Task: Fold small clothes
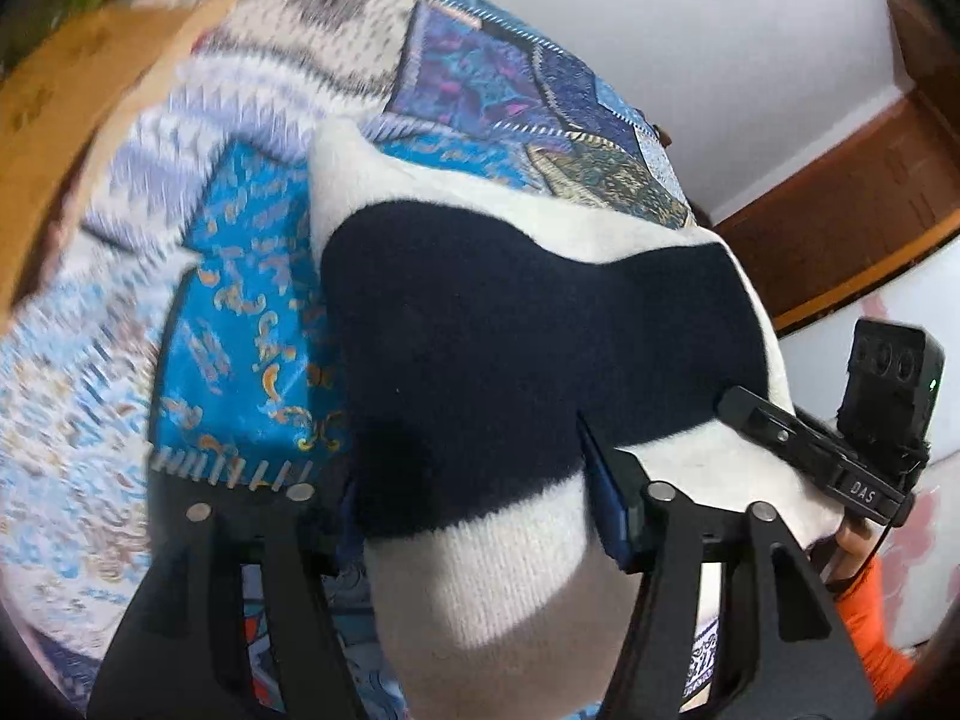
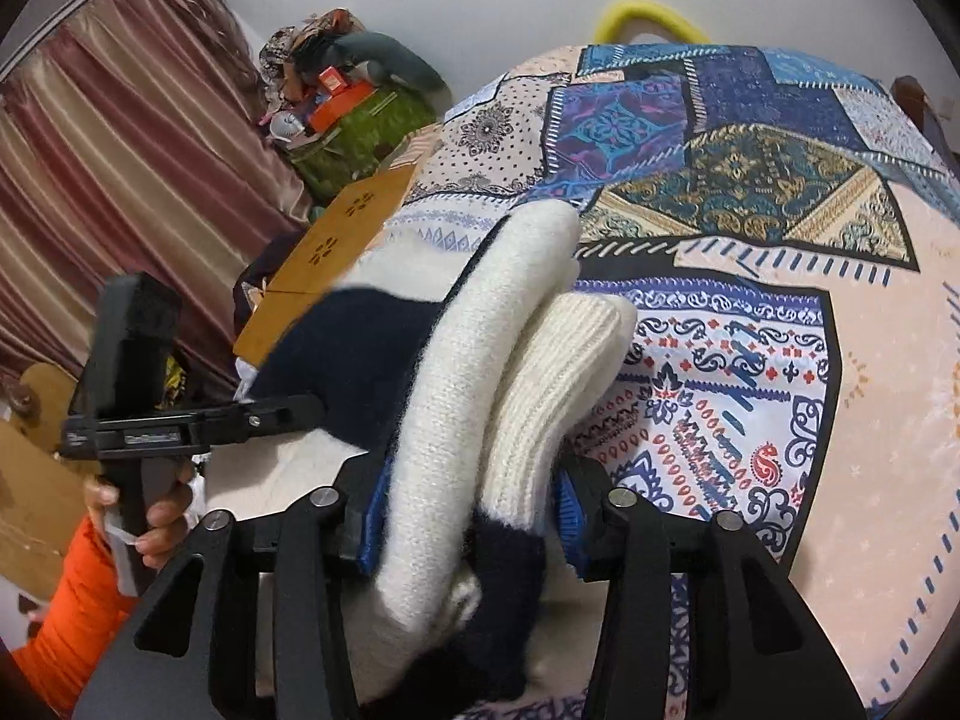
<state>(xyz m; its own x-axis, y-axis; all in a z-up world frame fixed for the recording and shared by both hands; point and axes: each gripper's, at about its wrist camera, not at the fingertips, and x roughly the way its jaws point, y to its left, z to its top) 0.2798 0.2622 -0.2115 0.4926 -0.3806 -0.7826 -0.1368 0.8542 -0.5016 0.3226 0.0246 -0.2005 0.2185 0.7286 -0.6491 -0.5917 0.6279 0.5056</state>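
Note:
A small knit sweater [image 1: 492, 564], cream with a wide navy band, is bunched and lifted over the patchwork-covered bed [image 1: 252, 276]. My left gripper [image 1: 486, 516] is shut on the sweater's near edge; the cloth fills the gap between its blue-padded fingers [image 1: 612, 504]. In the right wrist view the same sweater [image 2: 456, 396] hangs in thick folds, and my right gripper [image 2: 465, 525] is shut on it, its blue pads [image 2: 567, 516] pressing both sides. The other gripper shows in each view: the right one [image 1: 798, 444] and the left one [image 2: 198, 420].
The bedspread [image 2: 750, 192] spreads far and right. A wooden headboard [image 2: 336, 264] and striped curtain [image 2: 120, 168] stand at the left, with a cluttered green bag [image 2: 354, 126] behind. A yellow handle [image 2: 648, 18] shows past the bed. A brown wooden frame [image 1: 840, 216] is at the right.

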